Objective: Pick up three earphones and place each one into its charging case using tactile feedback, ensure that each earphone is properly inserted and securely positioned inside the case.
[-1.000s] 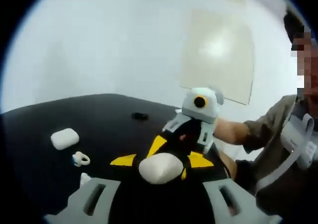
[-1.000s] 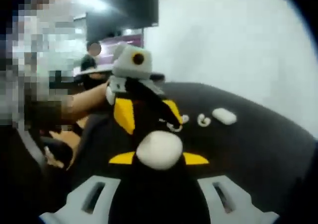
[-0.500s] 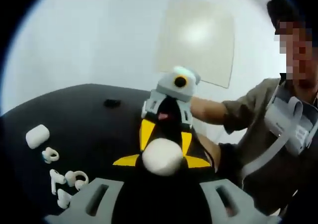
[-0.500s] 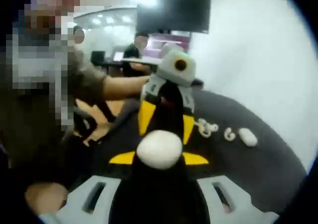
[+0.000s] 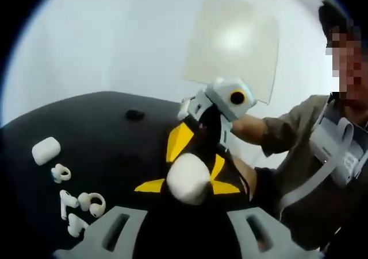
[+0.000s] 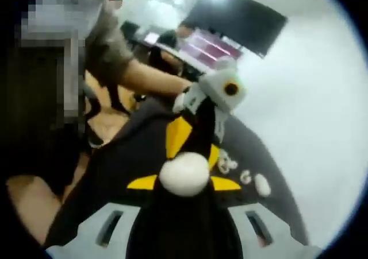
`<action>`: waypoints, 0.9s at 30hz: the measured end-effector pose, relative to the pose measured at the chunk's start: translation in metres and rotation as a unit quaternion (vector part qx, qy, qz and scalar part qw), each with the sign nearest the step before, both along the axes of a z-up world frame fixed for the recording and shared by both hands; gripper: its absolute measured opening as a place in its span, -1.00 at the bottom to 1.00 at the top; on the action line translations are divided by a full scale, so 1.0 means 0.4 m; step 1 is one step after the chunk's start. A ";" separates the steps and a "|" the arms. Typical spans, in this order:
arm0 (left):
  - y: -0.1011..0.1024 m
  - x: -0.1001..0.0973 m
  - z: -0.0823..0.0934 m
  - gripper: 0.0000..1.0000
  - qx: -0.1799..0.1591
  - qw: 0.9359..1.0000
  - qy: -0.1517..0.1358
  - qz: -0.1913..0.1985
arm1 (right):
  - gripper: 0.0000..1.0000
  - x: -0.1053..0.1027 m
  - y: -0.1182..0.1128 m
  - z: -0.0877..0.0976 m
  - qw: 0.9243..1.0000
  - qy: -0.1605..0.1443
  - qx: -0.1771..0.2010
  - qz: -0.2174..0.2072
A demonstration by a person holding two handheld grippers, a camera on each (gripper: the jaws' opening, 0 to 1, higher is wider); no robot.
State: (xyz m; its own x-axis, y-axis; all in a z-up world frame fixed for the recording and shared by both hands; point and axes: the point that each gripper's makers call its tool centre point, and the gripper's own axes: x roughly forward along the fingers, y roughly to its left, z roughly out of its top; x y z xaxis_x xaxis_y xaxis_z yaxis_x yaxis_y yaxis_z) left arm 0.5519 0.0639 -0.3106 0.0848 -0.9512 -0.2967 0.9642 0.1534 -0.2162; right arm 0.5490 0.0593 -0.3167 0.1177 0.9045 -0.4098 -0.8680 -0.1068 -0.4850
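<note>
A white oval charging case [image 5: 187, 177] hangs above the black table [image 5: 109, 138], held from two sides. My left gripper [image 5: 187, 185] is shut on its near end. My right gripper [image 5: 197, 154] comes in from the upper right, tilted, and is shut on the far end. In the right gripper view the same case [image 6: 184, 173] sits at the tip of my right gripper [image 6: 184, 182], and my left gripper [image 6: 193, 147] faces it. Loose white earphones [image 5: 79, 208] lie on the table at the lower left, with an ear-hook one [image 5: 60, 173] beyond them.
A second white case [image 5: 46, 150], closed, lies at the table's left. A small black object [image 5: 135, 115] rests near the far edge. The person's arms and body stand at the right. In the right gripper view the earphones [image 6: 225, 162] and closed case [image 6: 261, 184] lie right of the jaws.
Both hands have turned, so both views have rolled. The right gripper now leans to the right in the left gripper view. The held case stays between both pairs of jaws.
</note>
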 end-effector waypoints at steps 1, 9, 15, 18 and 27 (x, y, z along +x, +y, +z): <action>0.000 0.000 0.015 -0.65 -0.013 1.000 -0.006 -0.001 | -0.35 0.007 -0.008 -0.005 1.000 0.028 0.007 -0.013; 0.001 0.001 0.024 -0.67 -0.014 0.998 -0.058 -0.010 | -0.45 0.020 -0.025 -0.030 0.968 0.238 0.057 -0.062; 0.003 0.007 0.028 -0.67 -0.013 0.997 -0.075 -0.011 | -0.48 -0.001 0.011 -0.008 0.947 0.311 0.066 -0.045; 0.008 0.010 0.032 -0.67 -0.011 0.996 -0.083 -0.014 | -0.53 0.002 0.016 -0.018 0.949 0.304 0.059 -0.052; -0.001 0.005 0.039 -0.68 -0.009 0.997 -0.071 -0.006 | -0.55 0.000 0.009 -0.013 0.981 0.176 0.071 -0.042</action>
